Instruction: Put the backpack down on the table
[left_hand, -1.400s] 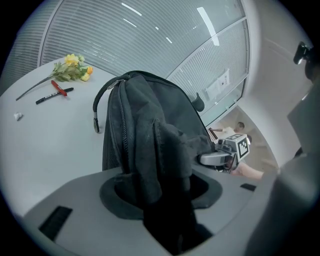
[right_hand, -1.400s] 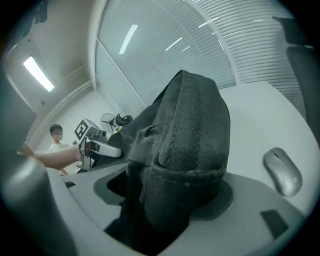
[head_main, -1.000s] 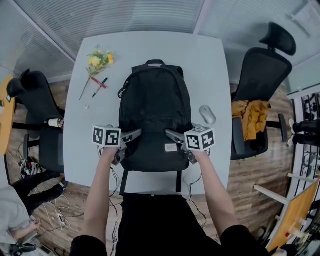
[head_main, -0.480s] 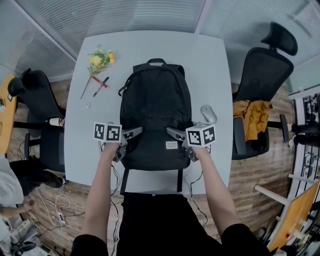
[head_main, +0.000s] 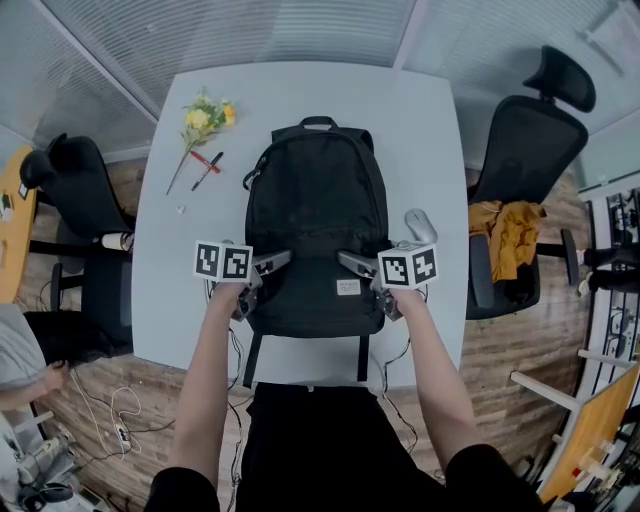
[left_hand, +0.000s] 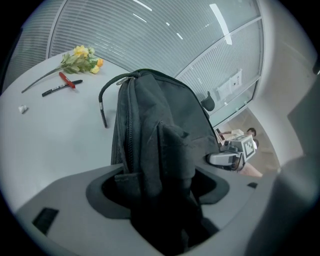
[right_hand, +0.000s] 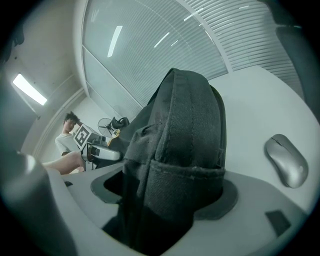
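left gripper (head_main: 275, 263) has just been spreading its jaws, with loose bag cloth between them. right gripper (head_main: 352, 263) also stands wide around a fold, with a gap on one side. table (head_main: 420, 120) carries the backpack (head_main: 315, 220) flat, its long axis running away from the person. it lies between both grippers, equally near each, so letting go likely means drawing outward.
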